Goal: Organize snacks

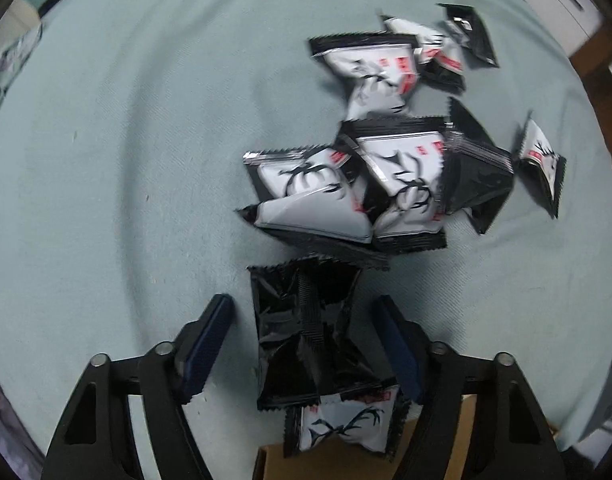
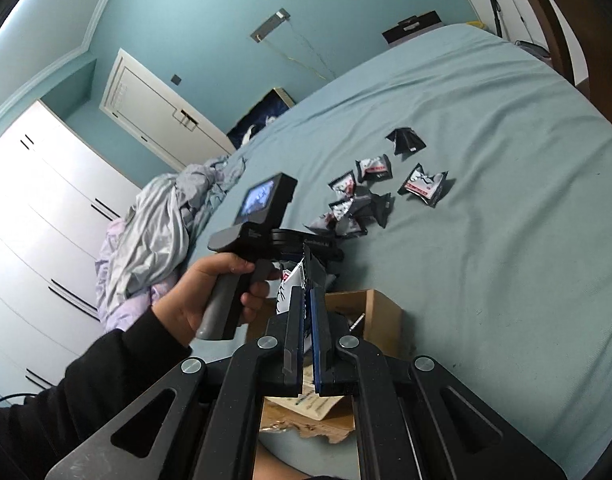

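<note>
bed sheet (image 1: 126,140) | left gripper (image 1: 302,344) jaws released, black packet (image 1: 310,340) between | right gripper (image 2: 305,312) jaws grasping white packet (image 2: 292,280)

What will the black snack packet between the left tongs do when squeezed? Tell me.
The black snack packet looks crinkled and puffy, so it will likely crumple rather than stay stiff. Its glossy film suggests it may slip against the left tongs, which stand open on either side. It is probably light, like the loose packets beyond.
</note>
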The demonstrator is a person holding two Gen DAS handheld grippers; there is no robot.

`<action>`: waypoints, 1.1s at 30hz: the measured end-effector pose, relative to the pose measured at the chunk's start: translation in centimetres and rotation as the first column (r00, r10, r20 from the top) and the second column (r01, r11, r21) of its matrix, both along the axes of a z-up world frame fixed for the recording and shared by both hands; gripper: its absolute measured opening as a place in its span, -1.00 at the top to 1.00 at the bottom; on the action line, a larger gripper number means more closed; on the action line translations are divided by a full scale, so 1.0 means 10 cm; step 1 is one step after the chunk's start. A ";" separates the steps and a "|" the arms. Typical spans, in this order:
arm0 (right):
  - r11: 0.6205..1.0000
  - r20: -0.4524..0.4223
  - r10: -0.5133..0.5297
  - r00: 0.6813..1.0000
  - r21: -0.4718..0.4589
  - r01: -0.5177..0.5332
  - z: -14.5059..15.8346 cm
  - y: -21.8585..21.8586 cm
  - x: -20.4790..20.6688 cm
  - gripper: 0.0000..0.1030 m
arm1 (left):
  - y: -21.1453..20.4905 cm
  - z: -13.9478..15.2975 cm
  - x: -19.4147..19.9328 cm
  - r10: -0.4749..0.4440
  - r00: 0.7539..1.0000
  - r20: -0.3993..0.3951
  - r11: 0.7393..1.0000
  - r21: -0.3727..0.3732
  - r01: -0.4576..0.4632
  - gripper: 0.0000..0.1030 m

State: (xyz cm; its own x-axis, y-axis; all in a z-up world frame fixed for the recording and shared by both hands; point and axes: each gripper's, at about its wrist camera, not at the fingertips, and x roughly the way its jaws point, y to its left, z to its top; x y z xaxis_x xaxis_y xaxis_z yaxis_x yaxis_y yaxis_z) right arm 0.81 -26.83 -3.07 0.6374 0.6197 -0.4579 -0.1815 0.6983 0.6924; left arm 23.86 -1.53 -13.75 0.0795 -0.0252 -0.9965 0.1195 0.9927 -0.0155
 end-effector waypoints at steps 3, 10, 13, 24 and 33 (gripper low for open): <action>0.999 -0.013 0.002 1.000 -0.033 -0.003 0.01 0.06 0.01 0.98 | -0.07 0.07 -0.07 -0.038 0.999 0.024 0.999 0.007 0.038 0.27; 0.998 -0.010 0.006 1.000 -0.055 -0.007 0.11 0.17 -0.02 0.98 | 0.08 0.51 -0.35 0.027 0.993 0.112 1.000 -0.011 -0.026 0.37; 0.998 -0.001 -0.011 1.000 -0.060 0.011 0.13 0.15 -0.05 0.98 | 0.14 0.83 -0.58 0.025 0.985 0.173 1.000 -0.014 -0.023 0.37; 0.990 0.013 -0.017 1.000 -0.139 0.018 0.18 0.27 -0.12 0.98 | 0.05 1.31 -1.59 -0.136 0.945 0.297 0.989 -0.019 0.148 0.37; 0.989 -0.011 -0.012 1.000 -0.147 0.010 0.22 0.29 -0.12 0.98 | -0.08 1.10 -1.98 -0.217 0.920 0.326 0.974 0.004 0.228 0.36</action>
